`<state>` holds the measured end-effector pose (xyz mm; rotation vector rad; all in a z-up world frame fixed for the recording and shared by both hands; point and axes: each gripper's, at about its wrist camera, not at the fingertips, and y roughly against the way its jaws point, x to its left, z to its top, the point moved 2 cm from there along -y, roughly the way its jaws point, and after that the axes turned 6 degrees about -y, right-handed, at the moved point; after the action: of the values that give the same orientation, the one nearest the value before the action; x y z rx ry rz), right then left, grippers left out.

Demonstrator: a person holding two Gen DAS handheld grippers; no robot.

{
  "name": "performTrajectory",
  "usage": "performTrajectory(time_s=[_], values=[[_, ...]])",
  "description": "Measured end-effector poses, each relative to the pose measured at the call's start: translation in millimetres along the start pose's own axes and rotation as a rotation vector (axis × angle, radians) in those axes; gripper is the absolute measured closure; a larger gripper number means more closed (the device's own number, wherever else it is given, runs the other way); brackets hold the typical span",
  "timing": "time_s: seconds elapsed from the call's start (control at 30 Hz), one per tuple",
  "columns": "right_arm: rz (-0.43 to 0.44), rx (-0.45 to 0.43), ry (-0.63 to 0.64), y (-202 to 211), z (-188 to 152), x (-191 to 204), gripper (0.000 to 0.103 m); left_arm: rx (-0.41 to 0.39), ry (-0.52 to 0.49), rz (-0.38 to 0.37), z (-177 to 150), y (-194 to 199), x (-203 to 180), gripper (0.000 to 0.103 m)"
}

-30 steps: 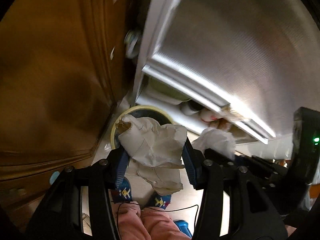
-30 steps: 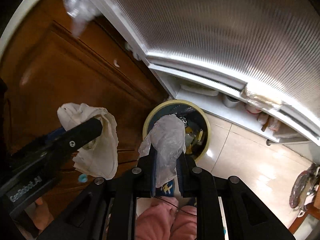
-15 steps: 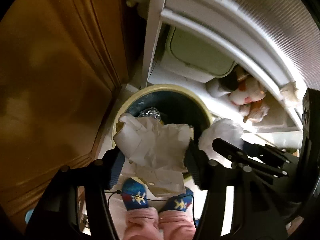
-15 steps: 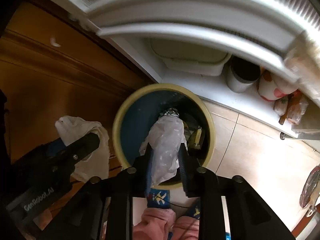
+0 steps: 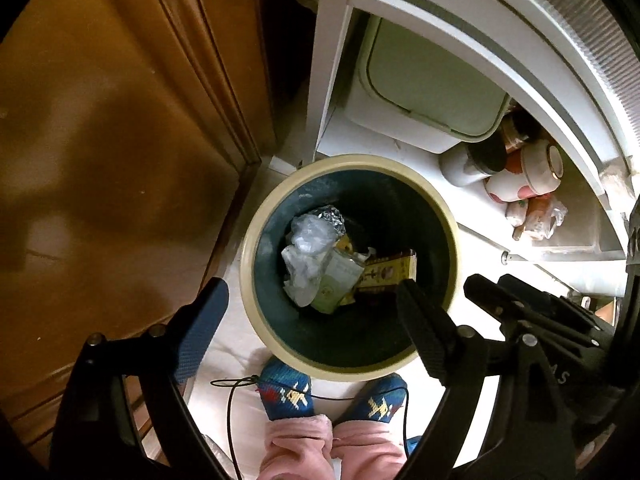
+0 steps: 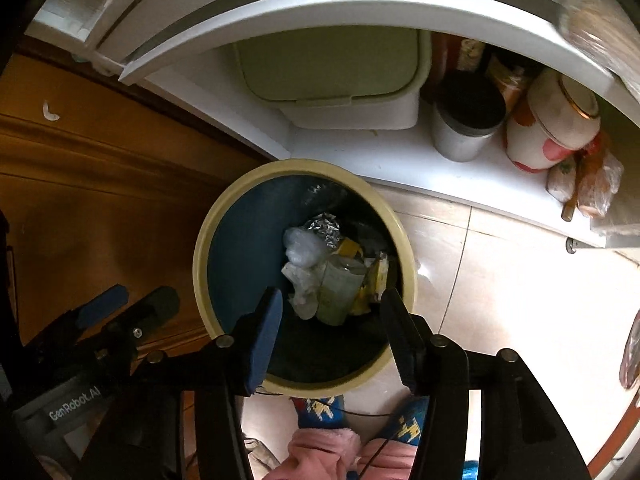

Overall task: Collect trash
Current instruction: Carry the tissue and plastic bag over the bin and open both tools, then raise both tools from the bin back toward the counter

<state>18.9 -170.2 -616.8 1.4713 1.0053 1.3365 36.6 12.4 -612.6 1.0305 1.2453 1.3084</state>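
A round bin with a cream rim (image 5: 256, 236) and a dark blue inside stands on the floor right below both grippers. In it lie crumpled white paper and plastic (image 5: 306, 256), a ball of foil (image 5: 330, 216) and a yellow box (image 5: 386, 274). My left gripper (image 5: 310, 286) hangs over the bin's near side, its jaws opening wide with nothing between them. My right gripper (image 6: 332, 300) hovers over the same bin (image 6: 200, 264), jaws opening and empty, with the trash (image 6: 308, 276) seen past them. Each gripper shows at the edge of the other's view.
A brown wooden cabinet door (image 5: 120, 140) rises left of the bin. Behind it a white low shelf (image 6: 360, 152) holds a lidded white box (image 6: 332, 60), a metal canister (image 6: 464, 128), a red-spotted jar (image 6: 552, 128) and bags. A person's blue-socked feet (image 5: 286, 396) and a thin cable touch the bin's near side.
Both grippers sank toward the bin and opened. The crumpled paper left the left jaws and the white plastic left the right jaws; both now lie inside the bin.
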Motion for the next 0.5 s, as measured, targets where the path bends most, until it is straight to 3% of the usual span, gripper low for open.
performTrajectory(time_s=[0.3, 0.5], values=[[0.001, -0.025, -0.015, 48, -18, 2, 0.051, -0.011, -0.004, 0.0, -9, 55, -1, 0.019], [0.012, -0.057, -0.02, 108, -27, 10, 0.051, -0.033, -0.013, -0.017, -10, 117, -10, 0.019]])
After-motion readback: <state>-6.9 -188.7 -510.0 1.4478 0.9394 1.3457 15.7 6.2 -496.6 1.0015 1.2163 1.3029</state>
